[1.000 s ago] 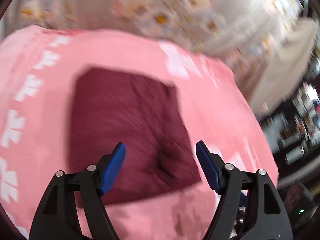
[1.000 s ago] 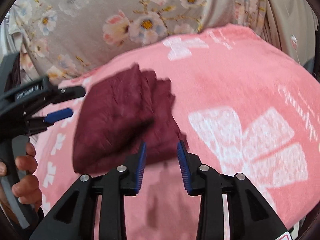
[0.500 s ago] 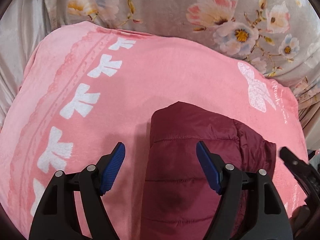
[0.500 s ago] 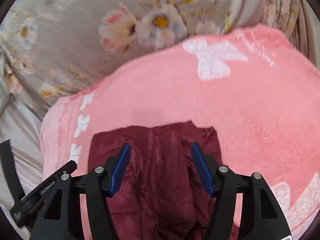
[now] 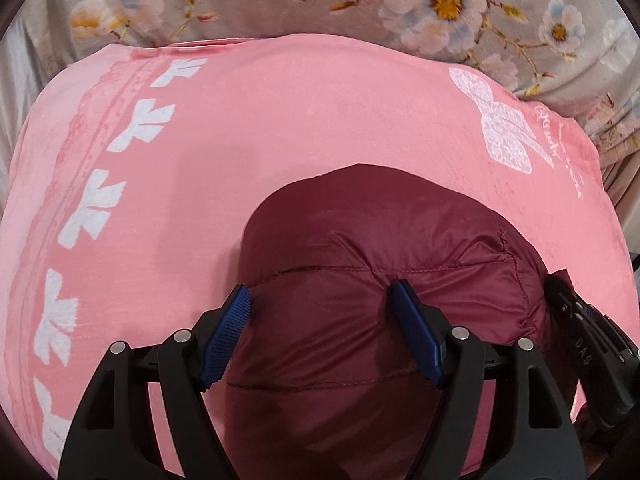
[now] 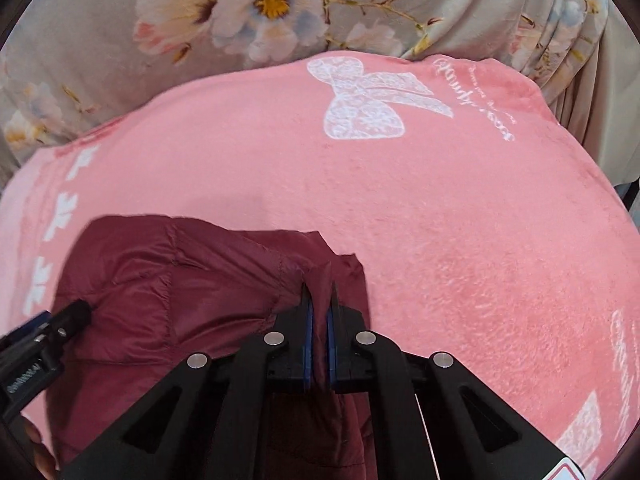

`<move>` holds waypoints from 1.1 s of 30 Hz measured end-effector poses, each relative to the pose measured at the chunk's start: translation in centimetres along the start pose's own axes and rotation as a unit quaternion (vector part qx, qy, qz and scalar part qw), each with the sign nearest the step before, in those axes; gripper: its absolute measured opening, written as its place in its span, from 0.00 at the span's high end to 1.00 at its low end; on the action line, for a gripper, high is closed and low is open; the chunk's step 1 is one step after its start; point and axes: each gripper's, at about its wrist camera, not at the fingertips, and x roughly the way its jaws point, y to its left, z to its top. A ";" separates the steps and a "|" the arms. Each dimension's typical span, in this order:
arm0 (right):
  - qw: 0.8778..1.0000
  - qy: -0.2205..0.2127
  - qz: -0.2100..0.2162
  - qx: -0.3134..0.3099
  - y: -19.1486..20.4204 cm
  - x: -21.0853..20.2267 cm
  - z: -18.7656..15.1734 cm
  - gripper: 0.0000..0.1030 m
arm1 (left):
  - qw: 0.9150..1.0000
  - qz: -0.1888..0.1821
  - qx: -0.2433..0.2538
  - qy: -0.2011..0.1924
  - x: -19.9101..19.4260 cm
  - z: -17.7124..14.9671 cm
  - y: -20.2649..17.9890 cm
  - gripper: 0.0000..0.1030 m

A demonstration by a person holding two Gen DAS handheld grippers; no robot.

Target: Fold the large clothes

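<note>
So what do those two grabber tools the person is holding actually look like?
Both look alike. The left gripper is a black plastic frame with triangular cut-outs, round silver rivets at the pivots, and jaws lined with ribbed blue pads. The right gripper has the same black arms, silver rivets and blue pads. Small white lettering runs along each tool's side; it is too blurred to read.

Pink plush blanket (image 5: 320, 128), spread flat as the work surface; white lace-pattern bow (image 6: 372, 100) with cursive white lettering beside it, a row of smaller white bows (image 5: 96, 208) along one border. Behind it, grey floral fabric (image 6: 248, 4) with pink and blue blossoms, hanging in folds.
</note>
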 end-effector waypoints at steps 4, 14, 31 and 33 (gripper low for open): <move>1.000 -0.002 -0.010 -0.010 -0.2 1.4 -0.6 0.96 | 1.000 0.014 0.015 -0.009 1.1 -0.4 -1.6 0.28; 1.000 -0.009 0.003 -0.007 -0.1 3.3 -1.0 0.94 | 0.998 0.038 0.019 -0.042 3.1 -1.1 -2.5 0.15; 0.999 -0.037 -0.011 -0.017 0.5 3.6 -1.8 0.92 | 0.993 0.063 0.032 -0.091 4.2 -2.2 -3.3 0.09; 0.999 -0.037 -0.011 -0.016 0.6 3.6 -1.9 0.92 | 0.993 0.063 0.032 -0.092 4.3 -2.2 -3.3 0.08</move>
